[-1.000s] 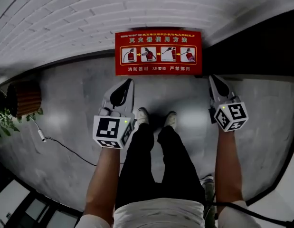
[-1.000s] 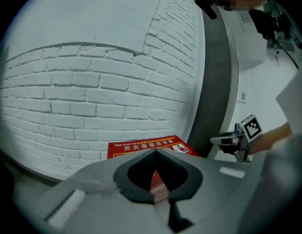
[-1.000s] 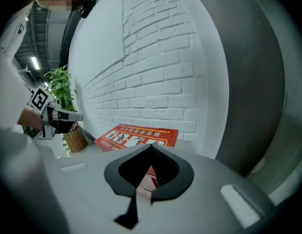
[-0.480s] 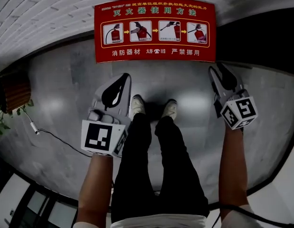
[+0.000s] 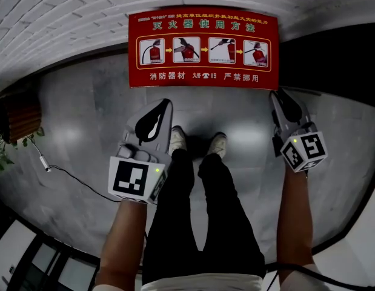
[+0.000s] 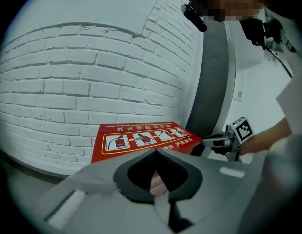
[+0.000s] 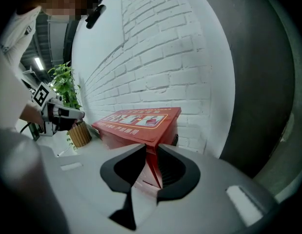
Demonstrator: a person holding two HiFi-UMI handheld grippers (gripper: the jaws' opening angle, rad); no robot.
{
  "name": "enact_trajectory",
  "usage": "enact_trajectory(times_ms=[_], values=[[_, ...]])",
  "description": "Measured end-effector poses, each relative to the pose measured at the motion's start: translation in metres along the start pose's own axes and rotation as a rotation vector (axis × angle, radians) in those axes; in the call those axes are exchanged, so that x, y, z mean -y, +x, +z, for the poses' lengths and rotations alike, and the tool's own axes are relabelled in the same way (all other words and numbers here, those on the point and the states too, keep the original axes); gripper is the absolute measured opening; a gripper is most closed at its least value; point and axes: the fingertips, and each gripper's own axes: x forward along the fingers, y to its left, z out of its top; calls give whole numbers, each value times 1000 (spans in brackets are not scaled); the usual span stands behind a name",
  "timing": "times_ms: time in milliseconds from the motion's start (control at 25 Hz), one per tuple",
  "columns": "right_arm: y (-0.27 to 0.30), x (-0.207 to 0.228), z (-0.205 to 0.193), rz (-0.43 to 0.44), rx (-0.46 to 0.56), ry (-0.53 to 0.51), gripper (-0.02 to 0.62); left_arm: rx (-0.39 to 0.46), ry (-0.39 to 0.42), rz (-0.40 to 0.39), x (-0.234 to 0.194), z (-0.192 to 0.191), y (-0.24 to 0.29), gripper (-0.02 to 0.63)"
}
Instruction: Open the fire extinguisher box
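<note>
red box [image 5: 204,50] lies lengthwise along wall [image 5: 84,17], left tool [image 5: 166,104] together, right tool [image 5: 277,94] closing empty.

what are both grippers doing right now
left gripper: shut, empty
right gripper: open, fingers closing, holding nothing; fire extinguisher box lies ahead

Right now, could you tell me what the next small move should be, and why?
Probably lower the right gripper to the front lid edge of the red box: the lid is shut, and that gripper's fingers, closing short of the box, hold nothing.
</note>
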Motion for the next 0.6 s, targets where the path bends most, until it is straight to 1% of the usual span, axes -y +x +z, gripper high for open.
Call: enact_trajectory(times_ms=[120,240,320,440,600], values=[[-10,-4,14,0,49,-7,77,-2,16,1,4,-6,0,6],[-24,-9,44,-14,113,-4,71,23,5,-11,10,-6,-5,6],[-28,-6,77,-35,166,-27,69,43,5,-2,9,10,-8,6],[-22,8,122,-60,234,-62,70,74,54,12,1,36,-10,6],[5,25,197,-83,259,-46,67,104,66,40,-20,90,-20,6]])
